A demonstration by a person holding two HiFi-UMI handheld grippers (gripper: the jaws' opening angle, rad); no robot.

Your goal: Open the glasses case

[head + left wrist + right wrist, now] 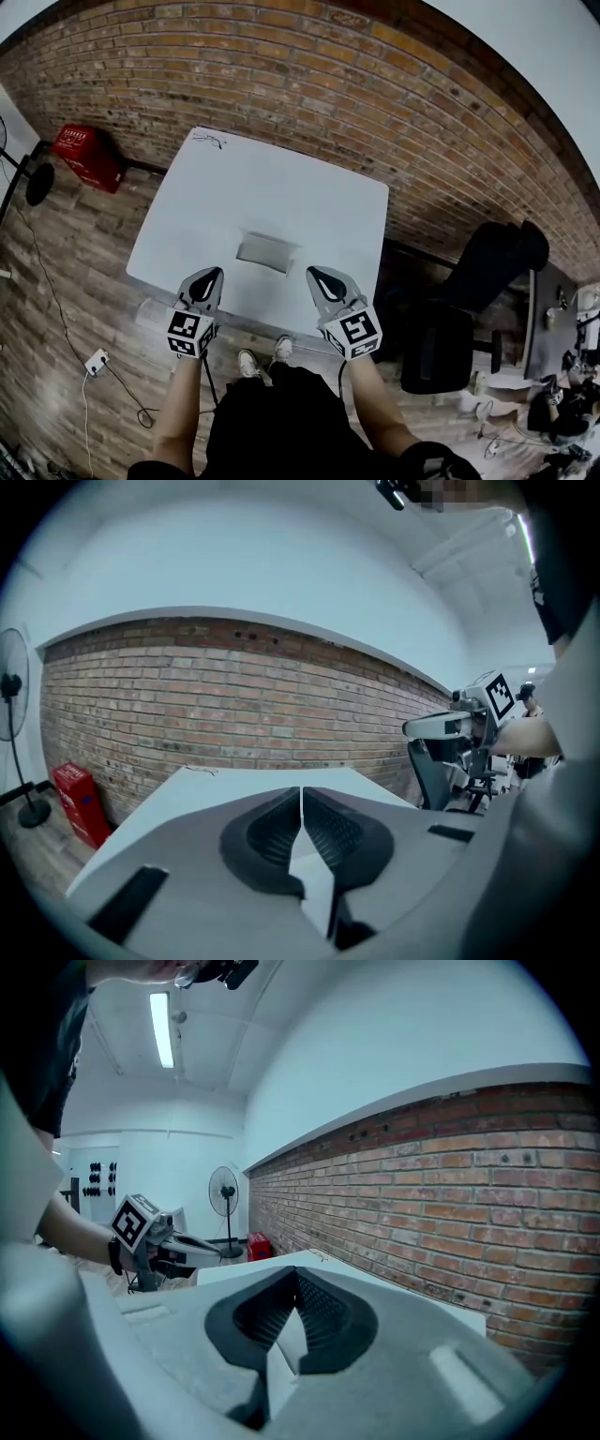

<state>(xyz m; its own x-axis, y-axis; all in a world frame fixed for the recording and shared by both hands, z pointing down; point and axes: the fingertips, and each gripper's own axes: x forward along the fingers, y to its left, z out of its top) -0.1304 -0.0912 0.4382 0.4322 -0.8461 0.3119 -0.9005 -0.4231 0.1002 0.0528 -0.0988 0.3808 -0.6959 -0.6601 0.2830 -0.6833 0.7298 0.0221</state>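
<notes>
Glasses case (265, 251) lies on the white table (281, 183) near its front edge, just ahead of both grippers and touched by neither. Left gripper (214, 275) and right gripper (317, 276) have jaws pressed together on nothing. Case looks flat, maybe already open; too small to tell.
</notes>
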